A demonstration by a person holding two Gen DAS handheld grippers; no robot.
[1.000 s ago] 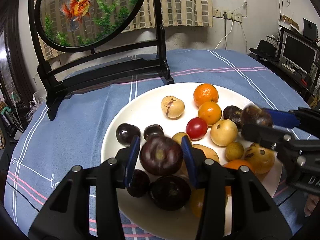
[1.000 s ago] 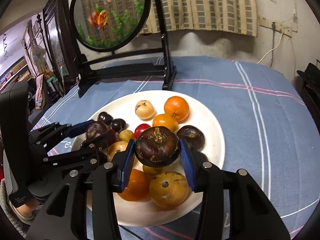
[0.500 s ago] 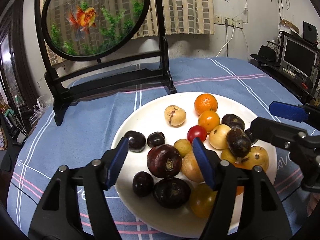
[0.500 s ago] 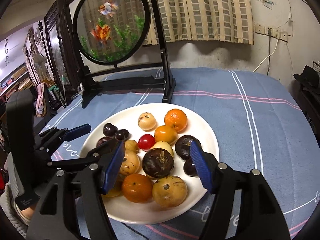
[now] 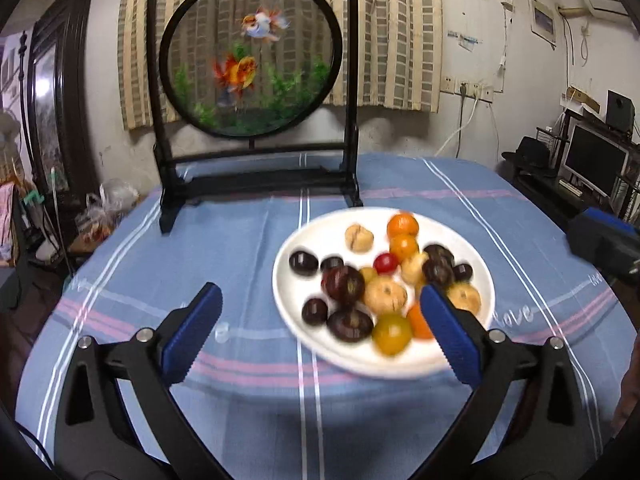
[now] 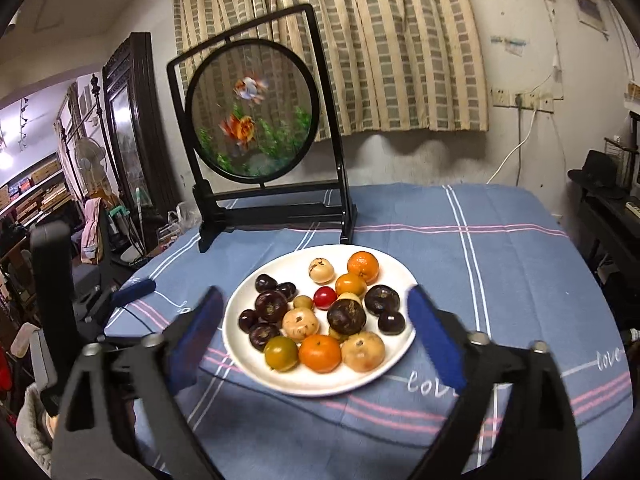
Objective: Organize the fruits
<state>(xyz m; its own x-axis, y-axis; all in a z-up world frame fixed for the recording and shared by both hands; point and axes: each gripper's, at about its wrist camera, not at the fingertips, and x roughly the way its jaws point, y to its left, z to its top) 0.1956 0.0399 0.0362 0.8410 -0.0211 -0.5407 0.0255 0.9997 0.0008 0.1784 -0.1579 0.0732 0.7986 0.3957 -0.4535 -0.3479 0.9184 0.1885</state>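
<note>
A white plate (image 5: 320,236) (image 6: 320,380) on the blue cloth holds several fruits: dark purple ones (image 5: 344,284) (image 6: 346,316), oranges (image 6: 320,354), tan ones (image 6: 318,270) and a red tomato (image 6: 324,297). My left gripper (image 5: 319,288) hangs back from the plate's near left side. Its jaws are opening wide and nothing is gripped between them. My right gripper (image 6: 314,291) is drawn back above the plate's near edge, its jaws also opening around empty air. Each gripper shows at the edge of the other's view: the right gripper (image 5: 600,236) and the left gripper (image 6: 132,290).
A round goldfish screen (image 5: 256,52) (image 6: 252,108) in a black stand sits at the back of the table. A small clear cap (image 5: 221,330) lies on the striped cloth (image 5: 200,240). Clutter stands off the left edge, and a desk with a monitor (image 5: 596,160) off the right.
Both grippers let go of the dark purple fruits, which now lie on the plate. Both sets of jaws spread wide and pulled back and up from the plate.
</note>
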